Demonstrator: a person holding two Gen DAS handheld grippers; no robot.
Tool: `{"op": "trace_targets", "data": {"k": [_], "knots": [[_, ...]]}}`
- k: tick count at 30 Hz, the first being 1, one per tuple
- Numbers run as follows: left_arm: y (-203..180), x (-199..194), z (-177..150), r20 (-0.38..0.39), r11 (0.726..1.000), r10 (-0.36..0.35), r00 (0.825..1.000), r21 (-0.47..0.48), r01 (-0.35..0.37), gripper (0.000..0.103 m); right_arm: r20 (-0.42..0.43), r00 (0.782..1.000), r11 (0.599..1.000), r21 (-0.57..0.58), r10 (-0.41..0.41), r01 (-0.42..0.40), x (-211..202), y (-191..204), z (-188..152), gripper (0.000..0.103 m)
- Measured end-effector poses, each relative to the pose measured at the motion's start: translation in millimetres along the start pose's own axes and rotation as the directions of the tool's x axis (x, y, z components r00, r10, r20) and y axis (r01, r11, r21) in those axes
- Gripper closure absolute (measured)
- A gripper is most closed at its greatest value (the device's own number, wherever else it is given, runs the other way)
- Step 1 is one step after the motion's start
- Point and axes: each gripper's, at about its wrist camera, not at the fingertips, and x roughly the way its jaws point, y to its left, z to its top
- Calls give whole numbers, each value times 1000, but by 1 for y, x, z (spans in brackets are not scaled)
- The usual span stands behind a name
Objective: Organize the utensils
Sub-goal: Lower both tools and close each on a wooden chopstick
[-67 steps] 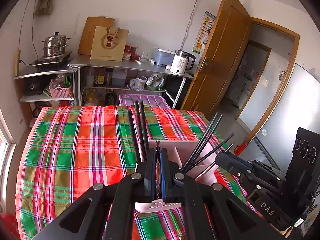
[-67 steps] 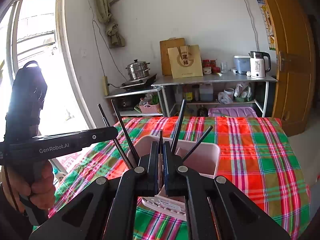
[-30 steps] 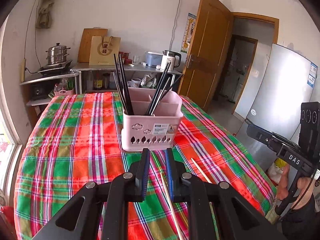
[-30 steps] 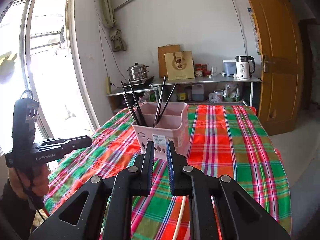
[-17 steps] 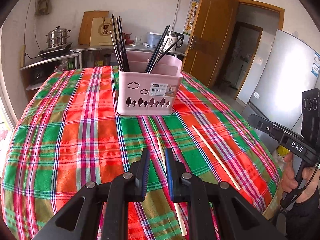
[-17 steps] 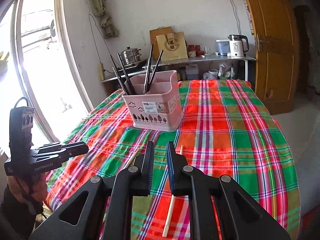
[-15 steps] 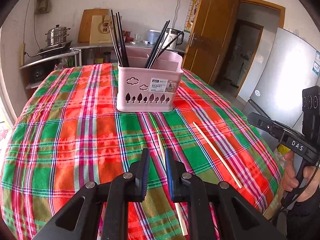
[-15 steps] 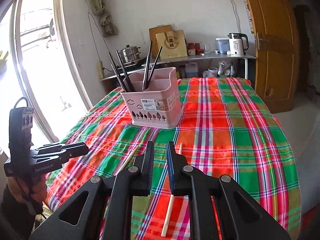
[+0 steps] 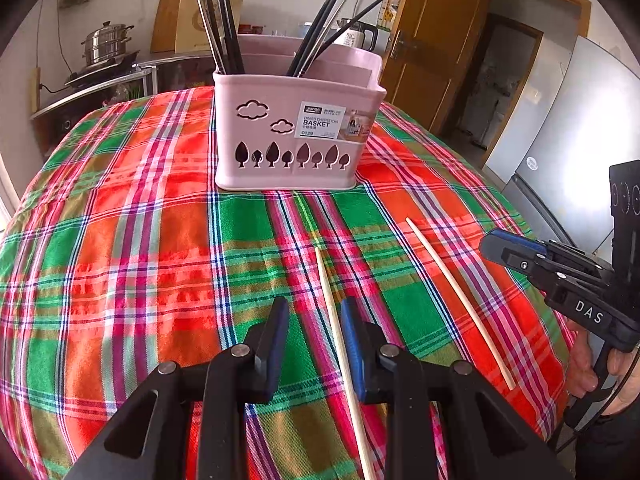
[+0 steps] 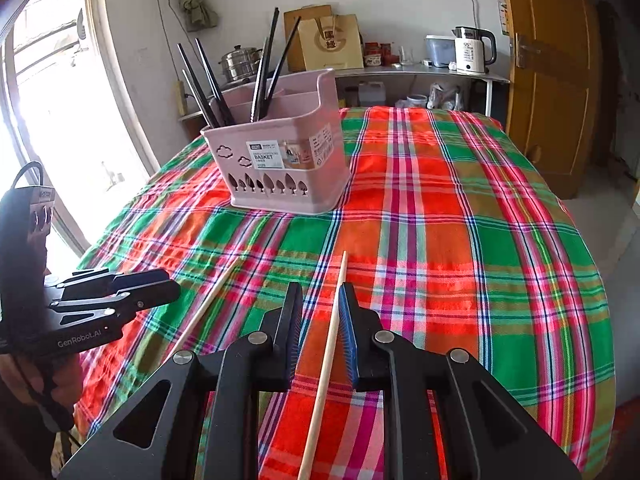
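As I lowered both grippers from the pink chopstick basket (image 9: 296,128), their jaws were opening. The left gripper (image 9: 314,320) straddled one bamboo chopstick (image 9: 340,344) and the right gripper (image 10: 320,304) the other (image 10: 326,344), neither grasped yet.

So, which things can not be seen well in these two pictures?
- Left wrist view: near end of the wooden chopstick between the opening left gripper, cut off by the bottom edge.
- Right wrist view: same for the other chopstick at the opening right gripper.
- Both views: lower ends of the black chopsticks, hidden by the pink basket wall.
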Motion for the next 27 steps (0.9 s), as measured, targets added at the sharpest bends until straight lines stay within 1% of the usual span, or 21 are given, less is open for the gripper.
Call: {"op": "trace_targets", "data": {"k": [7,12,17,20,22,27], "knots": [[-5,25,8,-42,999,-33,999,1,33,77,-68,998,1000,-9,-16,16,28,-3,7,84],[-6,40,12,-78,1000,-20,997,6,21,77,-97,995,1000,-17,-20,18,44,-6,12,84],[-8,46,17,-78,1000,2,997,21,0,77,-121,992,999,-20,-28,26,58,-8,16,84],[-10,49,20,-80,999,23,997,27,-21,82,-129,991,999,-22,-36,33,64,-8,19,84],[-10,52,24,-84,999,28,996,26,-26,82,-136,990,999,-25,-42,39,67,-8,21,84],[-13,56,28,-88,998,59,994,42,-55,92,-149,987,997,-49,-66,59,73,-4,22,84]]}}
